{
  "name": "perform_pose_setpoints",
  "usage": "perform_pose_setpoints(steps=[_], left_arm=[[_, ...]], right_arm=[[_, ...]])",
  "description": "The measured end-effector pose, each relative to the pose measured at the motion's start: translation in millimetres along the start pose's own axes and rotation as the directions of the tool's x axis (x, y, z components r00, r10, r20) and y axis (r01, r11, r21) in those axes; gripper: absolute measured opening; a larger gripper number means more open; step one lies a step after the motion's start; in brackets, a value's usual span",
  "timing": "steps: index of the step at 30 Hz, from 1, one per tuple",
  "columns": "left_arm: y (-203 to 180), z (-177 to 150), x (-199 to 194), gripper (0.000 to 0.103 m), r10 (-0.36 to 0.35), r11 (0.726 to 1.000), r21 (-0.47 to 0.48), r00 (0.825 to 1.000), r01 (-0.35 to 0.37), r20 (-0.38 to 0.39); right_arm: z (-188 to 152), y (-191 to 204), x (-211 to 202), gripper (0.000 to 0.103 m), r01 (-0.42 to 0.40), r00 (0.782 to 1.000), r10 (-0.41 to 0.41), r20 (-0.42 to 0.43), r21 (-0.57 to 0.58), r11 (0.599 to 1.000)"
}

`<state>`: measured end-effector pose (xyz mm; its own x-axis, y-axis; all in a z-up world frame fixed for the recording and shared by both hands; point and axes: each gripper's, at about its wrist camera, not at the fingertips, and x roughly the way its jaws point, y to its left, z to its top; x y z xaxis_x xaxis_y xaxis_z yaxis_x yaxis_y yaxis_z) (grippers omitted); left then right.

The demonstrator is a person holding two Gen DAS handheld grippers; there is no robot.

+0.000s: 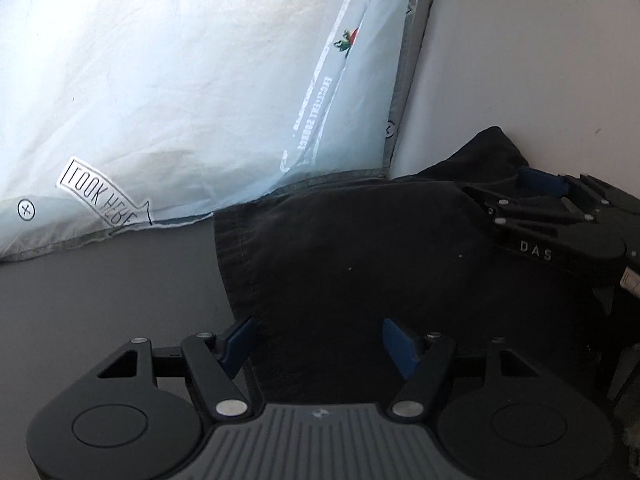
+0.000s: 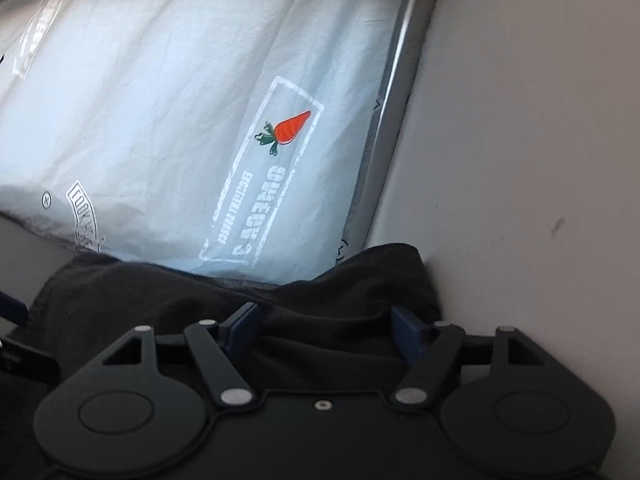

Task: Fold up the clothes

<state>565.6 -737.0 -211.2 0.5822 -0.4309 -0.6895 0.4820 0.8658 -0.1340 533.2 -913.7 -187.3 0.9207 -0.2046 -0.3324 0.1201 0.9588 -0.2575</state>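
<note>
- My left hand-held gripper [image 1: 318, 346] has its two blue pads apart, nothing pressed between them; the black garment [image 1: 360, 248] lies just ahead of and under the fingertips.
- The hemmed edge of that garment runs down past my left pad [image 1: 240, 344], and left of the edge is bare grey surface [image 1: 100, 288].
- My right hand-held gripper [image 2: 326, 334] also stands with its pads spread; a raised fold of the black garment [image 2: 248, 292] sits in the gap between them, but I cannot tell whether the pads touch the cloth.
- From the left wrist camera I see the right hand-held gripper [image 1: 548, 196] off to my right, lying over the far right part of the garment, near the wall.
- Beyond both grippers a pale printed sheet [image 2: 168, 92] rises behind the garment; its carrot logo [image 2: 286, 130] is ahead of my right gripper, and a "LOOK HERE" label [image 1: 100, 196] is ahead and left of my left one.
- A white wall [image 2: 520, 120] stands to the right of the right gripper, and the garment bunches up against it.
</note>
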Motion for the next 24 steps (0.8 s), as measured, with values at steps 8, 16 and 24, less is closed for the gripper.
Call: perform_pose_setpoints(steps=[8,16,24], left_arm=[[19.0,-1.0,-7.6,0.077,-0.023,0.999,-0.024,0.999,0.024,0.038],[33.2,8.0,-135.8,0.085,0.077,0.997,-0.018,0.942,-0.075,0.328],[29.3,-39.1,-312.2,0.103,0.165,0.982,-0.029,0.779,-0.186,0.605]], right_arm=[[-18.5,11.0,-1.0,0.074,0.044,0.997,-0.039,0.071,-0.065,0.997],[19.0,20.5,-24.1,0.086,0.088,0.996,-0.090,-0.019,-0.119,0.989],[74.0,75.0,-180.8,0.103,0.095,0.988,-0.087,0.129,-0.059,0.994]])
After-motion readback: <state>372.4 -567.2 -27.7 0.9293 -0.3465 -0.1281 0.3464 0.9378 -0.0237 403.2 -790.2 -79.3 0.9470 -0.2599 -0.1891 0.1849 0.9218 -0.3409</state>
